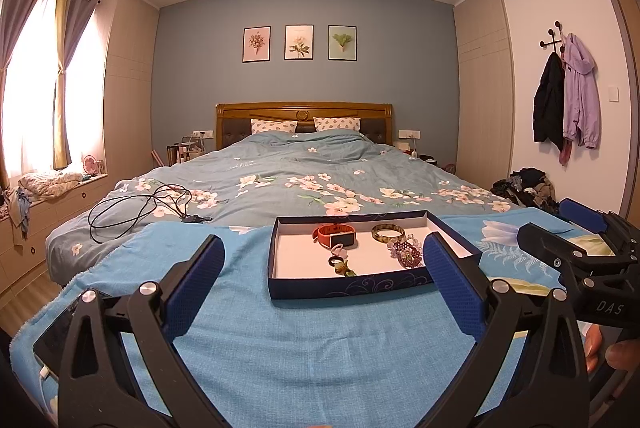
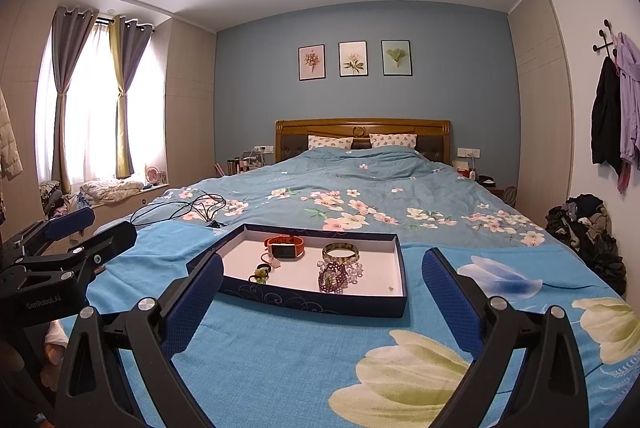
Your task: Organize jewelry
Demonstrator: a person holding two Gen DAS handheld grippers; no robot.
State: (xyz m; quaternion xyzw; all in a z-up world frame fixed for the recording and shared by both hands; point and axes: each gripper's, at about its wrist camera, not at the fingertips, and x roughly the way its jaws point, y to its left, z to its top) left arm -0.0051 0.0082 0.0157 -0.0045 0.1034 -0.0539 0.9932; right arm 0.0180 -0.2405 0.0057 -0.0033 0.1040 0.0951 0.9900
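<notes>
The left hand-held gripper (image 1: 324,276) hangs with its fingers spread wide and nothing between them, over a bare stretch of light blue towel (image 1: 300,348) at the foot of the bed (image 1: 280,168); the towel's left edge falls away just beyond its left finger; the right hand-held gripper (image 2: 322,288), likewise spread wide and empty, sits over the flowered part of the towel, with open cloth all round; the navy box lid (image 2: 312,302) lies ahead of both, near the right finger of the left one and the left finger of the right one; inside it lie an orange smartwatch (image 2: 286,248), a green bangle (image 2: 340,251), a purple beaded bracelet (image 2: 334,276) and a dark ring (image 2: 264,268); a black cable (image 1: 136,208) lies well beyond, to the left.
</notes>
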